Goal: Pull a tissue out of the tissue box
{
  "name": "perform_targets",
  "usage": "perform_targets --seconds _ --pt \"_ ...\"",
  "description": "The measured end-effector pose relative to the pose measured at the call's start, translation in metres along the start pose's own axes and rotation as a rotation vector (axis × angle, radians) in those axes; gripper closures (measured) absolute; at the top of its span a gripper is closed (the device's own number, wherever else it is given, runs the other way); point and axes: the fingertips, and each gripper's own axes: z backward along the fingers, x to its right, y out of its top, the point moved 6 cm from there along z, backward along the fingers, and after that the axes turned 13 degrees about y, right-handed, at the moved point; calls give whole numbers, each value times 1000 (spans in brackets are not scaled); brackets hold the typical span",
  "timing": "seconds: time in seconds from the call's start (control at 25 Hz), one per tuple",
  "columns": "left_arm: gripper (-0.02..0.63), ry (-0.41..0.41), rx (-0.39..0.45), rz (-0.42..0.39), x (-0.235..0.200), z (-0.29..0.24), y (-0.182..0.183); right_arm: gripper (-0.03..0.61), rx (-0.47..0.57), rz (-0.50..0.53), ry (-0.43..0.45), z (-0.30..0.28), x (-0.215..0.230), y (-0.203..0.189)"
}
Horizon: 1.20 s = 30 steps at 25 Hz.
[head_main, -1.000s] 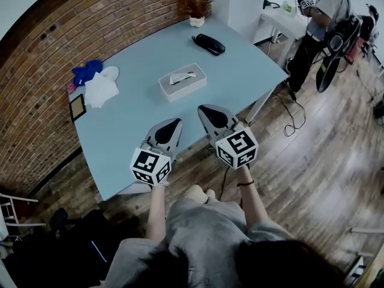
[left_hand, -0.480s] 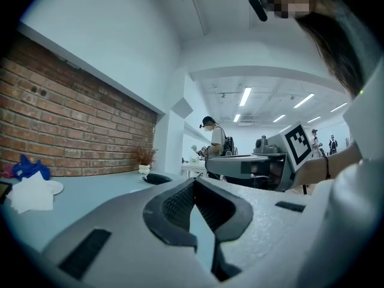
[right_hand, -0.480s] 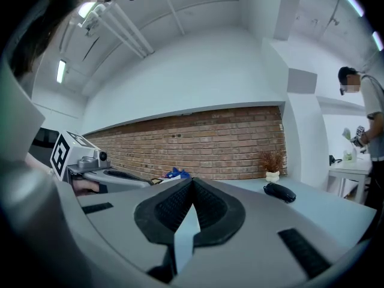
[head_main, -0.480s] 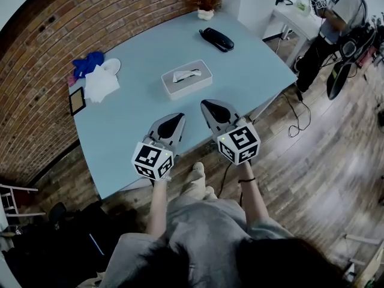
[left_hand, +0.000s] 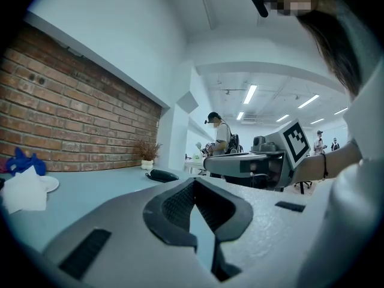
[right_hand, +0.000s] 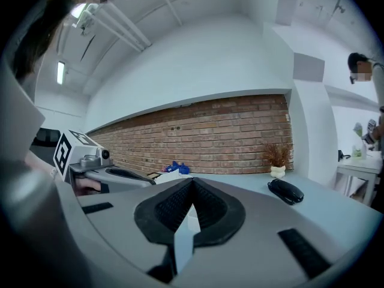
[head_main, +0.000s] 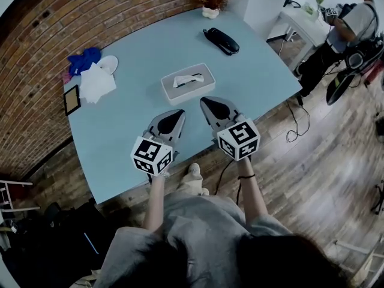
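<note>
The white tissue box (head_main: pixel 188 83) lies on the pale blue table (head_main: pixel 138 125), with a tissue (head_main: pixel 182 80) poking from its top slot. My left gripper (head_main: pixel 177 114) hovers over the table's near edge, just short of the box, jaws shut and empty. Right beside it, my right gripper (head_main: pixel 206 102) points at the box's near side, also shut on nothing. In the left gripper view the left gripper (left_hand: pixel 193 183) has its jaw tips meeting, and the right gripper's body (left_hand: pixel 252 164) shows alongside. The right gripper view shows the right gripper (right_hand: pixel 192 182) with its tips touching.
A black handset (head_main: pixel 221 41) and a potted plant (head_main: pixel 211 11) sit at the table's far end. Loose white tissues (head_main: pixel 98 84), a blue cloth (head_main: pixel 83 59) and a small frame (head_main: pixel 71 101) lie by the brick wall. A person (head_main: pixel 348 35) stands at the back right.
Both grippers have edged forward over the table's near edge, closer to the tissue box. Their jaws stay shut.
</note>
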Motion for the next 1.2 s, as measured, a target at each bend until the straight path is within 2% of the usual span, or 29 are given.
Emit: perform_targets --seconds 0.32,0.76,0.96,1.2 --pt "611 4 -13 12 -29 -29 -4 580 -39 8 14 -27 30 -3" --pt "611 17 -74 35 -42 -59 -16 579 -100 22 23 -42 69 -8" --pt "611 56 -95 64 -47 -73 -18 578 -190 75 78 -59 89 -10" --pt "611 99 -114 99 -53 -84 -26 577 -368 184 169 -85 107 -21"
